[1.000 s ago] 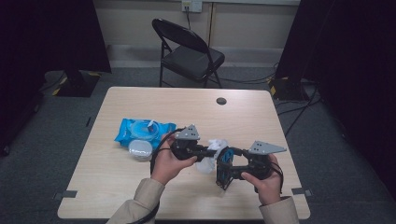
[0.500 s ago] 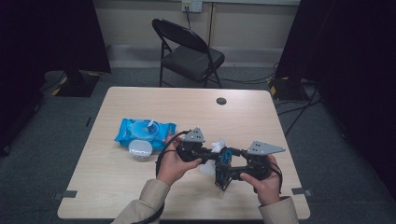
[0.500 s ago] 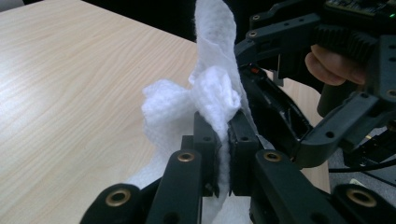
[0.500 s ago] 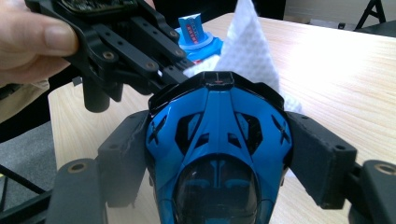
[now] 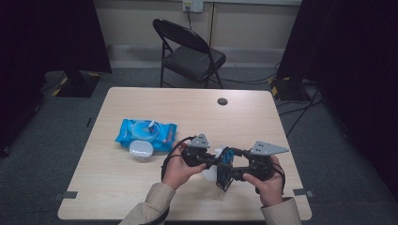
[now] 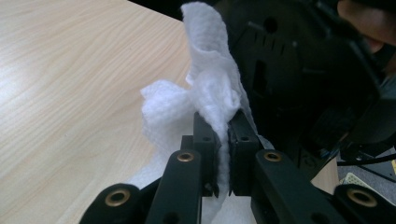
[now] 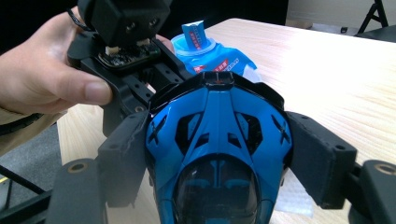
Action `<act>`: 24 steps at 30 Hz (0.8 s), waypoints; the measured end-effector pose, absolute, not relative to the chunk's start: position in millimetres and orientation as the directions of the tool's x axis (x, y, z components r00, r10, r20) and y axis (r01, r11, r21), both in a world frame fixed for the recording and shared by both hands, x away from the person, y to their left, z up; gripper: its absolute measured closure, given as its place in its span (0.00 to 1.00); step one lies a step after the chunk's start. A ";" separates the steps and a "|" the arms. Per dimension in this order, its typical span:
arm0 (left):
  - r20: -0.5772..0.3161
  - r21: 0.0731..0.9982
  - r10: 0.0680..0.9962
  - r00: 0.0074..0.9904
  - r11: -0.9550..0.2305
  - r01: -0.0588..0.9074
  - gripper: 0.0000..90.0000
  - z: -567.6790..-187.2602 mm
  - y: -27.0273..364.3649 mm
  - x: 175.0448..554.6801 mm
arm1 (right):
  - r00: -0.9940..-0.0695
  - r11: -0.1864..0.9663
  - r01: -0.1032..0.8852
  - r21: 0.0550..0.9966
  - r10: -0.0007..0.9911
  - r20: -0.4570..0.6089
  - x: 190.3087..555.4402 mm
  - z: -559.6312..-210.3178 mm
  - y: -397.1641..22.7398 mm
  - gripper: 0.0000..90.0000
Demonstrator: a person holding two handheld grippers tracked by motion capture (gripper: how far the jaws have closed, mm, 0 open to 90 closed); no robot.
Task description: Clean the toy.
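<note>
**Wipe pressed to a blue toy car, both grippers loaded**

Low in the centre of the high view, a person's two hands bring the grippers together over the near edge of the wooden surface [image 5: 141, 187]. The left gripper [image 5: 209, 158] points toward the right of the frame, the right gripper [image 5: 234, 169] toward the left, and they meet at a blue toy car [image 5: 225, 165].

In the left gripper view, the fingers [image 6: 205, 140] are nearly together, pinching a crumpled white wipe [image 6: 210, 93] between them. The wipe bunches up above the tips and trails down past them toward the bottom of the frame. Just right of it looms the dark body of the other gripper, with wooden surface filling the left half.

In the right gripper view, the fingers [image 7: 126, 154] are spread to the width of the blue toy car [image 7: 219, 144] and clamp its two sides; the car's glossy blue shell with black trim sits in the lower centre. A corner of white wipe [image 7: 294, 196] lies under it at lower right. The left hand [image 7: 42, 79] and its gripper occupy the upper left.

A blue pack of wipes [image 5: 146, 133] lies left of centre on the surface in the high view, with a round white lid [image 5: 140, 149] touching its near edge. A small dark disc [image 5: 222, 101] sits near the far edge, and a black folding chair [image 5: 187, 51] stands beyond.
</note>
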State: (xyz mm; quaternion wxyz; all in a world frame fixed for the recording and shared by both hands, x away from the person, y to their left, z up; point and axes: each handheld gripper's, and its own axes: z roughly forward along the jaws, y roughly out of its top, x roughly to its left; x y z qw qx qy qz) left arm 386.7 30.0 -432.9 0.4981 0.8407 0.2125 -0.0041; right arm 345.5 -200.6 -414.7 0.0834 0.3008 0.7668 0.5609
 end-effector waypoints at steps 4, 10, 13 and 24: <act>-0.218 0.828 0.350 0.911 -0.427 0.362 0.94 -437.0 28.3 385.3 | -0.803 0.184 0.369 0.911 0.557 0.212 345.8 -414.1 -201.6 0.30; -0.223 0.818 0.348 0.911 -0.441 0.369 0.94 -445.3 29.0 383.0 | -0.801 0.181 0.370 0.911 0.559 0.214 345.9 -414.0 -201.5 0.30; -0.225 0.813 0.348 0.910 -0.448 0.373 0.94 -449.8 29.1 381.9 | -0.803 0.185 0.369 0.911 0.557 0.212 346.1 -414.4 -200.7 0.30; -0.232 0.797 0.338 0.912 -0.472 0.378 0.94 -460.2 30.5 375.8 | -0.792 0.174 0.372 0.912 0.571 0.214 348.1 -413.8 -204.5 0.30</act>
